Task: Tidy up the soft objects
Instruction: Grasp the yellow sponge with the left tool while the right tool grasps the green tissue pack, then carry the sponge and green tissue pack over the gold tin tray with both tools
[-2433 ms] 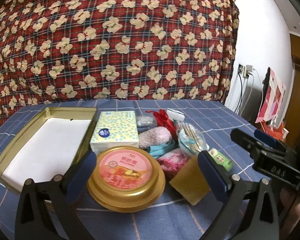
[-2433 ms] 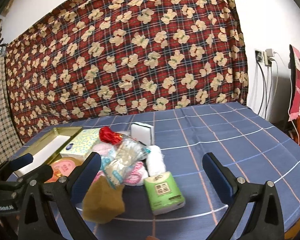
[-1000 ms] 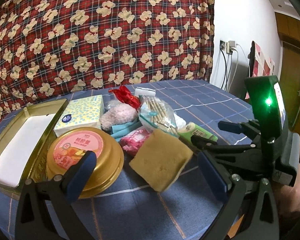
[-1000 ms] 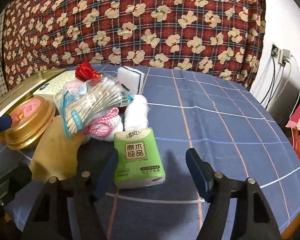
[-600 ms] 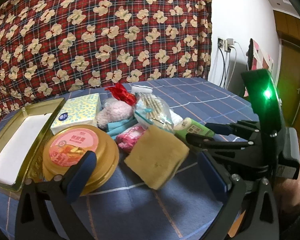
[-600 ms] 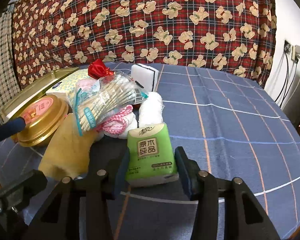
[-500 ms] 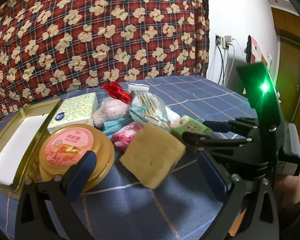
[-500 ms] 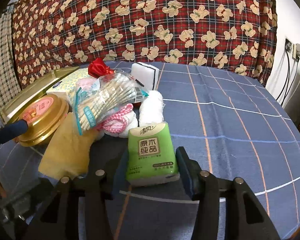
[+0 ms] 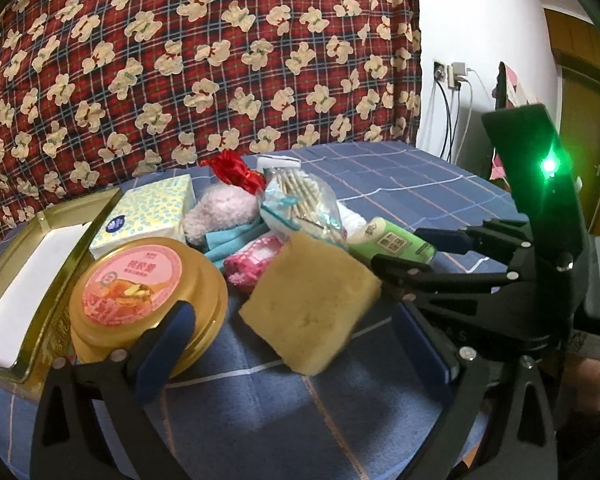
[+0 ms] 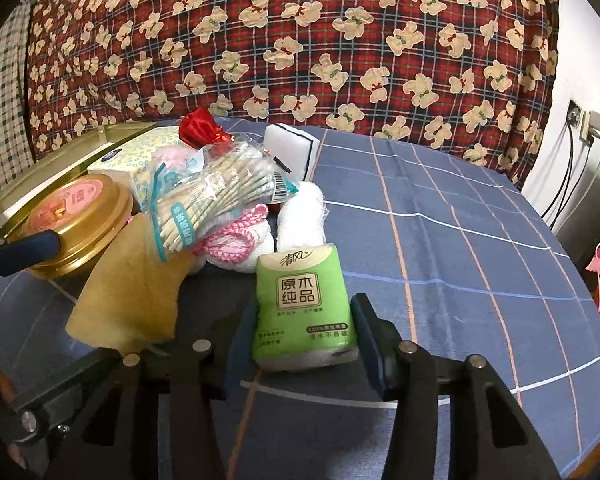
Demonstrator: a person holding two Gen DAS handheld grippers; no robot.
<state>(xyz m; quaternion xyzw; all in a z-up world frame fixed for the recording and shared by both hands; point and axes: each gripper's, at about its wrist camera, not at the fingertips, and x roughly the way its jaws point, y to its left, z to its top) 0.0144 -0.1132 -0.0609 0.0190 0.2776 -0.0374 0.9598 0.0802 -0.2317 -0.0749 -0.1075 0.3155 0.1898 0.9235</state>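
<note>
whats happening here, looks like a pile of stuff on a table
A person holds a pair of tongs in each hand over a table piled with soft odds and ends. The right tongs have just been closing and now squeeze the green tissue pack at the near edge of the pile. The left tongs hang open and empty in front of the yellow sponge and the round gold tin. The open gold tin tray holds none of the soft things yet.

Black plastic left tool [image 9: 296,336], blue rubber pads, silver screws; black right tool [image 10: 304,336] glows a green lamp.
</note>
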